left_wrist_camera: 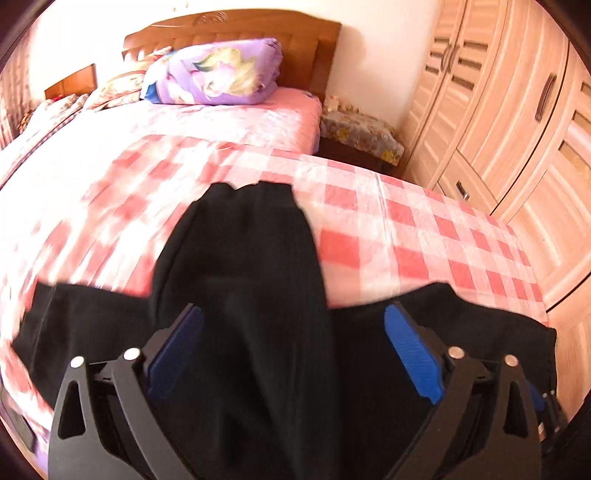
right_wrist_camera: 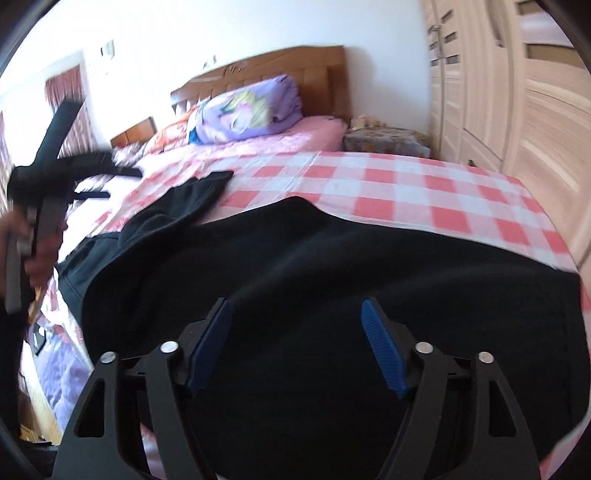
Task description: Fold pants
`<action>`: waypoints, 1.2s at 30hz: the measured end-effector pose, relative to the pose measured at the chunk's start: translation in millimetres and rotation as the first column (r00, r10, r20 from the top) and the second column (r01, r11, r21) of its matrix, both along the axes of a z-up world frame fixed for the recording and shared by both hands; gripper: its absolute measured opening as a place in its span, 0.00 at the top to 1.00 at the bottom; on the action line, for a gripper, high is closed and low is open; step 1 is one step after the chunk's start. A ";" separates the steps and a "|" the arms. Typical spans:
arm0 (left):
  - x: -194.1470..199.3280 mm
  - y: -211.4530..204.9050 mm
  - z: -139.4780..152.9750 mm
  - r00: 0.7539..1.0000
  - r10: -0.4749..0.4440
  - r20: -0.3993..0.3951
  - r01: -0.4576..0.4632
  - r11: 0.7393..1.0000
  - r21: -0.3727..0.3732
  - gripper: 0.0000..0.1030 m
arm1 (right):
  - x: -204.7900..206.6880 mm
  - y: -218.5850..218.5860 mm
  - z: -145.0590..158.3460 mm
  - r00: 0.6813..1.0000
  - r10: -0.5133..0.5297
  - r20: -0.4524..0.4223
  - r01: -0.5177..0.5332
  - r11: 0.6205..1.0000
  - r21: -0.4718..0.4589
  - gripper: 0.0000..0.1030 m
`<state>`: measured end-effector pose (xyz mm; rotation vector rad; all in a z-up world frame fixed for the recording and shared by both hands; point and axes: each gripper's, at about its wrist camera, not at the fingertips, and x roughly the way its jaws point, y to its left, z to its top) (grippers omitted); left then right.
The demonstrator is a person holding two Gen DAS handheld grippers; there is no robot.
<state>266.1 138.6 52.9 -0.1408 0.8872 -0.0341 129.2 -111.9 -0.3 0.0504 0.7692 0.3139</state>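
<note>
Black pants (left_wrist_camera: 240,251) lie spread on the red-and-white checked sheet (left_wrist_camera: 424,221) of a bed. One leg is laid over the rest and reaches toward the headboard. My left gripper (left_wrist_camera: 293,310) hovers open above that leg, its blue pads (left_wrist_camera: 410,350) wide apart and touching no cloth. In the right wrist view the pants (right_wrist_camera: 295,240) fill the lower half. My right gripper (right_wrist_camera: 295,302) stands open over them with nothing pinched. At the far left of that view a hand holds the left gripper (right_wrist_camera: 125,183) raised above the bed.
A folded purple quilt (left_wrist_camera: 218,74) and pillows sit by the wooden headboard (left_wrist_camera: 236,29). A cloth-covered nightstand (left_wrist_camera: 362,136) stands beside the bed, with a light wooden wardrobe (left_wrist_camera: 517,110) along the right wall. The bed's right edge (left_wrist_camera: 532,295) is close to the wardrobe.
</note>
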 end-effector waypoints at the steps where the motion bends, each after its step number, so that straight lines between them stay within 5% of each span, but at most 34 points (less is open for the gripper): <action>1: 18.9 -8.2 -1.1 1.000 -0.019 -0.023 0.019 1.000 0.022 0.02 | 7.3 8.8 -4.2 1.000 0.010 -0.016 -0.010 1.000 -0.009 0.28; 5: 101.0 -22.8 -49.6 0.979 0.026 -0.201 0.001 0.991 0.131 0.02 | 28.3 32.2 -26.4 0.994 0.060 -0.087 -0.061 0.998 -0.010 0.28; 10: 139.5 -9.6 -95.4 0.958 0.088 -0.274 -0.033 0.979 0.199 0.08 | 25.9 37.5 -43.6 0.991 0.055 -0.118 -0.054 0.998 0.013 0.24; 12: 147.6 -8.7 -103.3 0.957 0.098 -0.274 -0.029 0.969 0.243 0.21 | 26.1 37.7 -45.5 0.991 0.059 -0.120 -0.058 0.998 0.014 0.23; 13: 145.8 -9.1 -102.7 0.964 0.079 -0.254 -0.018 0.972 0.235 0.37 | 25.6 38.7 -45.8 0.991 0.061 -0.117 -0.061 0.998 0.010 0.21; 14: 143.0 -8.2 -100.6 0.970 0.047 -0.239 0.004 0.979 0.206 0.67 | 25.3 39.9 -45.9 0.991 0.064 -0.115 -0.064 0.998 0.004 0.21; 15: 138.9 -5.5 -95.9 0.973 0.053 -0.224 -0.005 0.978 0.209 0.79 | 24.6 41.0 -45.7 0.992 0.066 -0.112 -0.066 0.998 0.000 0.21; 16: 132.4 0.3 -87.0 0.981 0.063 -0.185 -0.024 0.978 0.206 0.88 | 25.5 40.7 -46.1 0.992 0.067 -0.111 -0.067 0.998 0.004 0.21; 20: 89.4 52.8 -32.5 0.998 0.061 0.008 -0.061 0.998 0.013 0.88 | 25.2 36.0 -45.7 0.991 0.071 -0.111 -0.067 0.997 0.037 0.21; 26: -57.2 182.7 27.2 0.946 0.188 0.264 -0.147 0.975 -0.166 0.88 | 24.6 35.0 -44.4 0.992 0.067 -0.108 -0.062 0.997 0.046 0.21; 30: -144.8 260.1 -15.2 0.926 0.313 0.210 -0.277 0.944 -0.181 0.88 | 24.1 34.8 -44.4 0.992 0.065 -0.109 -0.060 0.997 0.052 0.21; 34: -172.1 313.4 -94.4 0.932 0.361 0.043 -0.334 0.897 -0.289 0.88 | 25.4 36.5 -44.6 0.992 0.063 -0.109 -0.059 0.997 0.041 0.20; 36: -173.9 314.6 -112.7 0.933 0.357 0.039 -0.330 0.896 -0.297 0.87 | 25.6 38.0 -44.7 0.992 0.062 -0.110 -0.059 0.998 0.032 0.20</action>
